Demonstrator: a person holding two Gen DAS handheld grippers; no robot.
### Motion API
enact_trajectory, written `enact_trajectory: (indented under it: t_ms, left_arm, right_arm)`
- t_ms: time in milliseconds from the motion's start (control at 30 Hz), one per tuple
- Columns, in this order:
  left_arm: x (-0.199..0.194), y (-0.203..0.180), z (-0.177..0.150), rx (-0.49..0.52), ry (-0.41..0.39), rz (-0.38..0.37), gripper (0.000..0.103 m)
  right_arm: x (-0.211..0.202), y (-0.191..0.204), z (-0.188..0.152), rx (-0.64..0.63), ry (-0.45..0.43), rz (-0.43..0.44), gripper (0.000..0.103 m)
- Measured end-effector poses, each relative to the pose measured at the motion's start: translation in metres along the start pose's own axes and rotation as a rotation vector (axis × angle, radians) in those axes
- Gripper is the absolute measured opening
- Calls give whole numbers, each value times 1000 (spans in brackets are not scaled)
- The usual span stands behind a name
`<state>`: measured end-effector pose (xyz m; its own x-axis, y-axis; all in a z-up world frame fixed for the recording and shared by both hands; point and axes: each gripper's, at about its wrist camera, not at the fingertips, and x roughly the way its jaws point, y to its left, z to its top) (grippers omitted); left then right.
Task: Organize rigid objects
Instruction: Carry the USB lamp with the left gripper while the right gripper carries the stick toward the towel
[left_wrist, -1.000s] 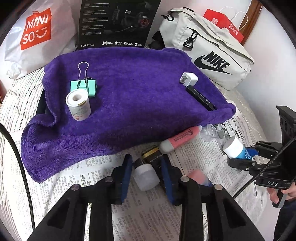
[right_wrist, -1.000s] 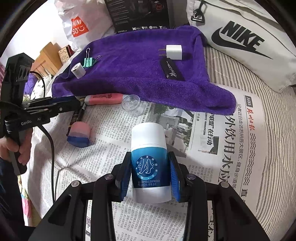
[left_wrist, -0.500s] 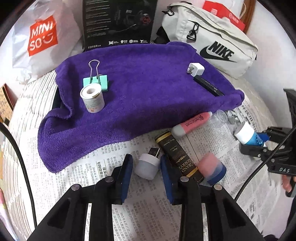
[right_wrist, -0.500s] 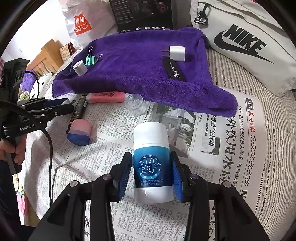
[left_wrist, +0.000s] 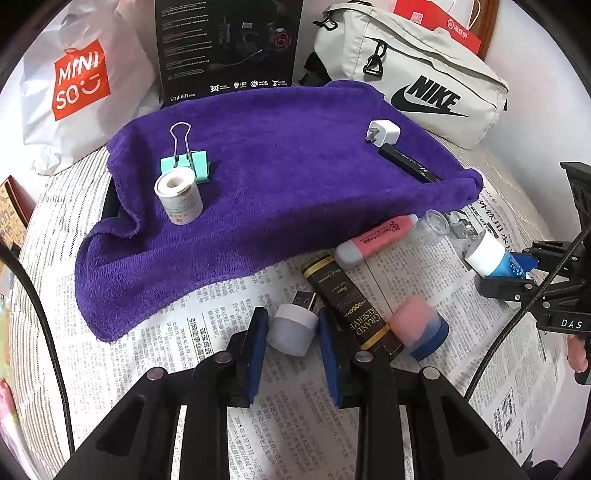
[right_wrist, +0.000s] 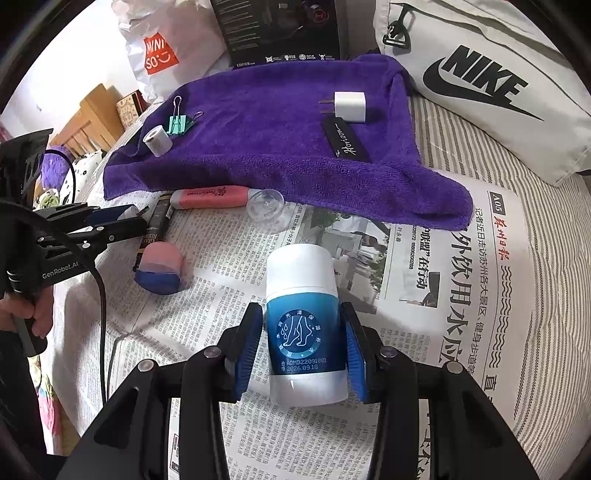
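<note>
My left gripper (left_wrist: 291, 321) is shut on a small white USB plug-in piece (left_wrist: 291, 332), held just over the newspaper (left_wrist: 184, 332) beside a black-and-gold tube (left_wrist: 351, 302). In the right wrist view the left gripper (right_wrist: 129, 218) hangs at the left. A blue bottle with a white cap (right_wrist: 301, 266) stands upright on the paper between the pads of my right gripper (right_wrist: 303, 314), with a thin gap on each side. On the purple towel (left_wrist: 295, 177) lie a green binder clip (left_wrist: 186, 164), a white spool (left_wrist: 179, 197), a white charger (left_wrist: 384, 133) and a black stick (left_wrist: 408, 162).
A pink highlighter (left_wrist: 376, 240), a clear cap (left_wrist: 436, 223) and a pink-and-blue piece (left_wrist: 421, 328) lie on the newspaper. Behind the towel stand a Miniso bag (left_wrist: 74, 85), a black box (left_wrist: 229, 48) and a Nike bag (left_wrist: 417, 77). A person's hand holds each gripper handle.
The left gripper has tightened on the white USB piece and drawn it away from the black tube. The right pads have eased apart from the blue bottle, which stays in place.
</note>
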<state>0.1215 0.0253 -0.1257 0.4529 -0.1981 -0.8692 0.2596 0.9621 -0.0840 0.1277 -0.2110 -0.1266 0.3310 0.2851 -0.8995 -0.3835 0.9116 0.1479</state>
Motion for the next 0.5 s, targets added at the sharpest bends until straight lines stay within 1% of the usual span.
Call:
enact_trajectory:
  t_ms: [100,267,333,367,500]
  left_arm:
    - [0,1,-1,-4,-2,-1,27]
    - [2,-1,-2,-1,1,16,27]
    - [2,-2,-1,1,6,19,27]
    - [2,-1,-1,-2,8,17,27]
    - [2,0,-1,-14,11,16,27]
  right_arm:
    - [0,-1,0,8,-1,23,47]
    - [0,0,2,4,2,25,46]
    - [0,0,2,-7,5,6,42]
    - [0,-1,2,-6,6,-4,37]
    - [-3,-4,0,3,16,14,36]
